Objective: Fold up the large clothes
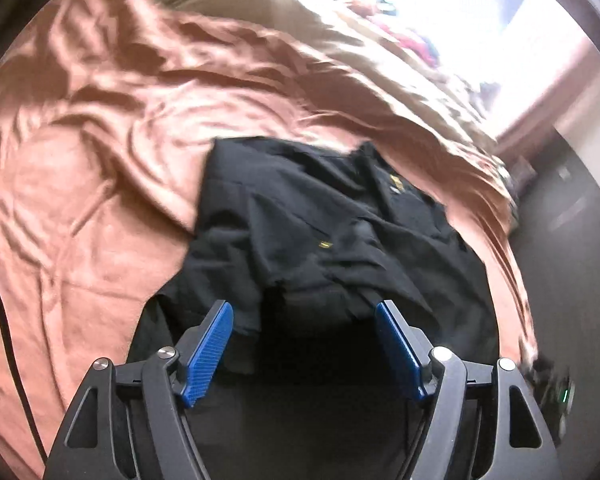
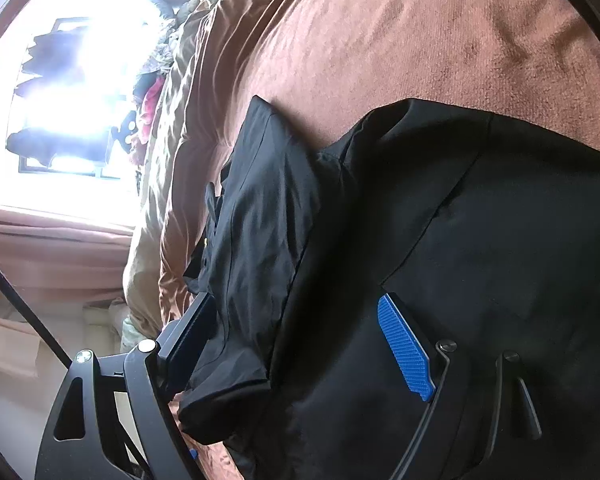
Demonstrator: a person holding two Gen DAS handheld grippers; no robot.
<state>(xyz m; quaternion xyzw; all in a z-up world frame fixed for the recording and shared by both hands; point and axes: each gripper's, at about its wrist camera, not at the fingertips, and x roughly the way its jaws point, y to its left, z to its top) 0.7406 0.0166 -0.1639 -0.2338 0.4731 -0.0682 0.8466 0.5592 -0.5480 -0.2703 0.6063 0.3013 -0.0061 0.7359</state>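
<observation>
So, black shirt (image 1: 300, 216) lying partly folded on rust-brown bedspread (image 1: 80, 200), small yellow marks on chest. Left gripper (image 1: 304, 320) spread wide just over shirt's near edge, blue pads (image 1: 210, 352) clear of cloth, pinching nothing. Right gripper (image 2: 300, 320) also spread wide, a fold of shirt lying loose between its fingers, not squeezed. Bright window (image 2: 72, 92) behind bed.

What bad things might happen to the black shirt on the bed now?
1. The left gripper is open above the folded shirt, so the loose fold might slip apart.
2. The shirt lies near the edge of the blanket and might slide off if tugged.
</observation>
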